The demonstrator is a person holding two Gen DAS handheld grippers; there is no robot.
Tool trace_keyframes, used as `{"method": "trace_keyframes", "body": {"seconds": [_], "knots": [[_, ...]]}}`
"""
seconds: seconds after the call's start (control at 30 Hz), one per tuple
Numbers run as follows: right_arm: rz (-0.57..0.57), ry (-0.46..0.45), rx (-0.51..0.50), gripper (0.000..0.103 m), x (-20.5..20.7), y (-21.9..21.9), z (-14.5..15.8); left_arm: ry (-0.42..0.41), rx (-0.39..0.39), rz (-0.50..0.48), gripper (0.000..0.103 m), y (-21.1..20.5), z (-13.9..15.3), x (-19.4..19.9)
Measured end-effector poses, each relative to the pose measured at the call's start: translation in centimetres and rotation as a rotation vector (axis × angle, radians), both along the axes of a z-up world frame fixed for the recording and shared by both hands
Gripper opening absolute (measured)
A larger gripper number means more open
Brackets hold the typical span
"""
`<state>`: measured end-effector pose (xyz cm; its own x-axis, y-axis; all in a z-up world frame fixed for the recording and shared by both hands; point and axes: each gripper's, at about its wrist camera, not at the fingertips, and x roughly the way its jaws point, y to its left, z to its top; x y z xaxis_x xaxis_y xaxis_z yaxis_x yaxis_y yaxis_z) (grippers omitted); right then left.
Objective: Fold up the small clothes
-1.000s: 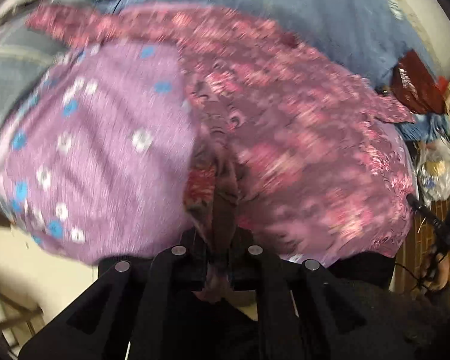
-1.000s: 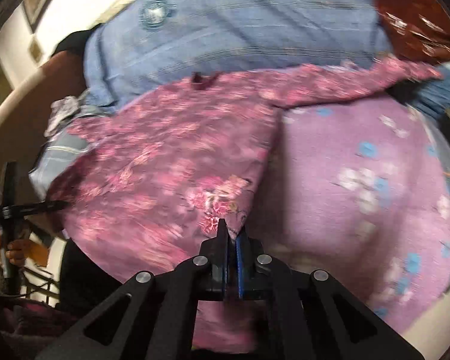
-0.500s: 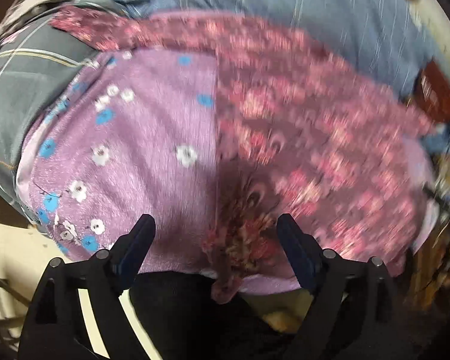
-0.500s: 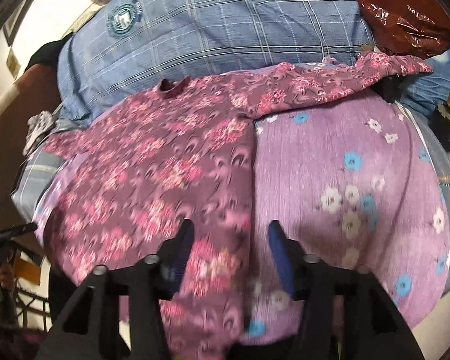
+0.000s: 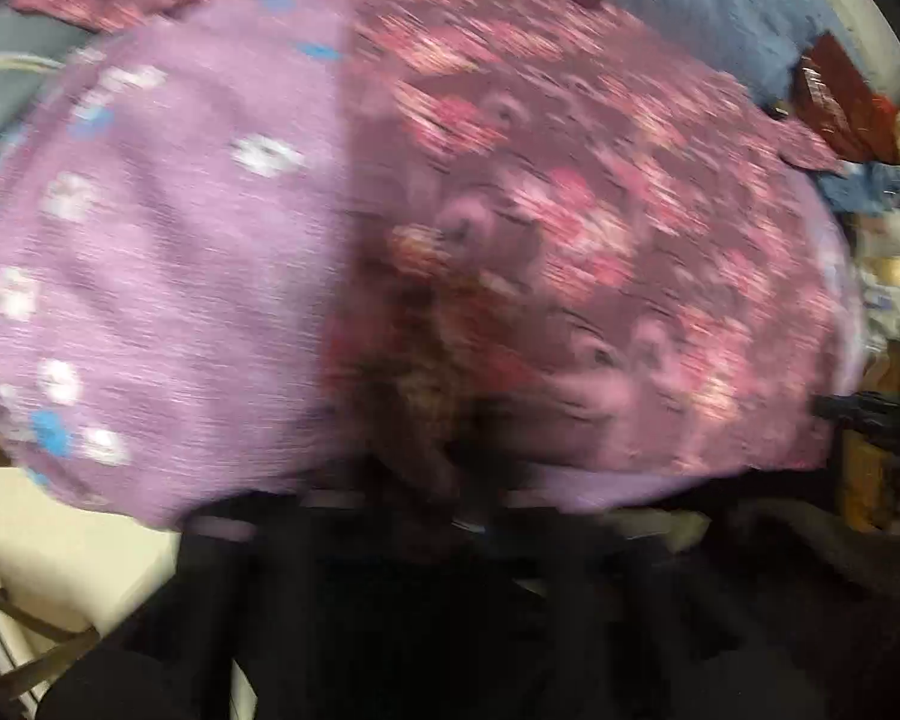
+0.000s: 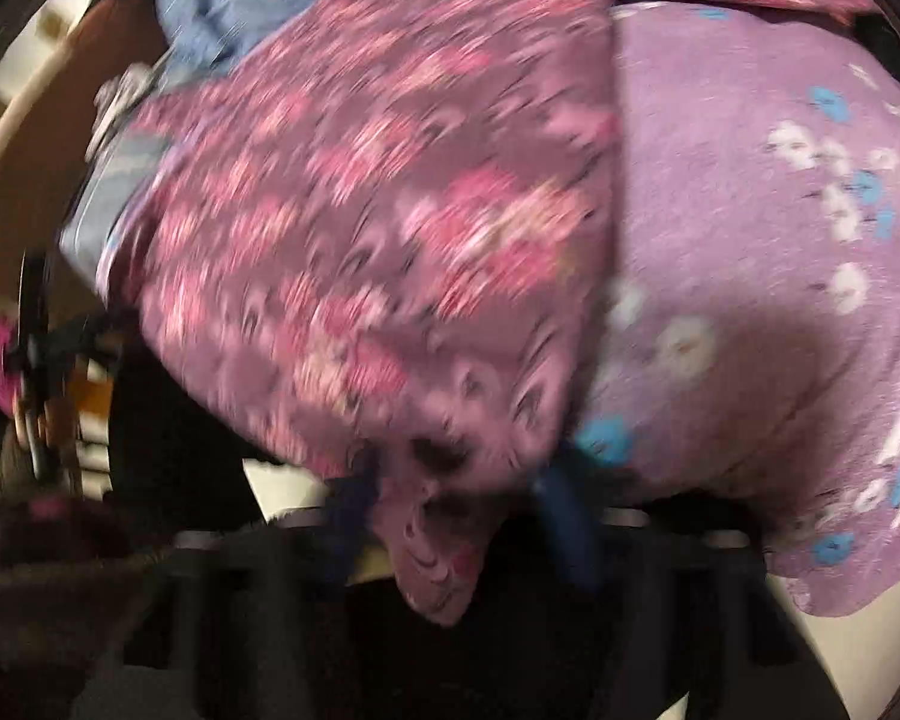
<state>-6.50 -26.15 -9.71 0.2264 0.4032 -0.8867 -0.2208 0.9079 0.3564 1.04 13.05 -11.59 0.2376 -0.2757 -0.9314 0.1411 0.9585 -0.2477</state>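
Both grippers were spread wide half a second ago and have just been closing: the left gripper (image 5: 432, 480) and right gripper (image 6: 450, 498) now pinch the near hem of the pink floral top (image 6: 360, 228), lying on the purple flowered cloth (image 5: 168, 276), whose left stays bare.

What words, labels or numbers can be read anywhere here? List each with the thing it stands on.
None can be read.
Dark red packet: pale marks, too blurred to read.
Pink floral garment: pattern only, no text.
Lilac flowered cloth: pattern only, no text.
Blue checked cloth: nothing legible in either view.
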Motion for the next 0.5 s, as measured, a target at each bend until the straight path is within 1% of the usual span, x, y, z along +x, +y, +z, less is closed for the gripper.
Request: {"method": "trace_keyframes", "body": {"seconds": [0.03,0.07,0.1,0.13,0.17,0.2,0.23,0.27,0.3,0.33,0.37,0.4,0.43,0.47,0.5], "knots": [[0.026,-0.015,-0.007,0.003,-0.6,0.3,0.4,-0.019,0.011,0.001,0.005,-0.1,0.9,-0.3],[0.036,-0.058,-0.008,0.003,-1.0,0.6,1.4,-0.036,0.0,-0.002,0.005,0.0,1.9,-0.5],[0.038,-0.087,0.011,0.003,-1.3,0.4,2.5,-0.057,-0.039,-0.001,0.004,0.2,3.4,-1.0],[0.027,-0.141,0.059,0.003,-1.7,0.0,4.4,-0.1,-0.11,-0.003,0.004,0.8,5.6,-1.7],[0.0,-0.207,0.12,0.003,-2.3,-0.8,6.7,-0.127,-0.135,-0.005,0.005,1.1,6.9,-2.2],[-0.026,-0.253,0.167,0.003,-2.7,-1.6,8.3,-0.159,-0.142,-0.001,0.005,1.8,8.3,-2.8],[-0.061,-0.303,0.214,0.003,-3.1,-2.7,10.2,-0.173,-0.136,0.005,0.005,2.3,9.0,-3.1],[-0.075,-0.315,0.232,0.003,-3.3,-3.4,10.8,-0.164,-0.123,0.012,0.005,2.6,9.0,-3.1],[-0.086,-0.316,0.235,0.003,-3.4,-3.9,11.1,-0.14,-0.105,0.023,0.005,2.9,8.4,-3.0],[-0.095,-0.303,0.213,0.003,-3.4,-4.1,10.8,-0.101,-0.08,0.038,0.005,3.3,7.2,-2.9],[-0.103,-0.273,0.174,0.003,-3.1,-3.9,9.9,-0.039,-0.045,0.065,0.005,3.7,5.4,-2.6],[-0.123,-0.212,0.121,0.003,-2.8,-4.1,8.1,0.031,-0.016,0.092,0.005,4.2,3.4,-2.4],[-0.135,-0.171,0.099,0.004,-2.4,-4.0,6.9,0.068,-0.005,0.108,0.005,4.6,2.3,-2.3],[-0.158,-0.105,0.062,0.004,-2.1,-4.3,5.0,0.101,0.009,0.138,0.005,5.3,1.2,-2.3],[-0.182,-0.049,0.033,0.004,-1.8,-4.6,3.3,0.102,0.018,0.156,0.005,5.9,1.1,-2.2]]}}
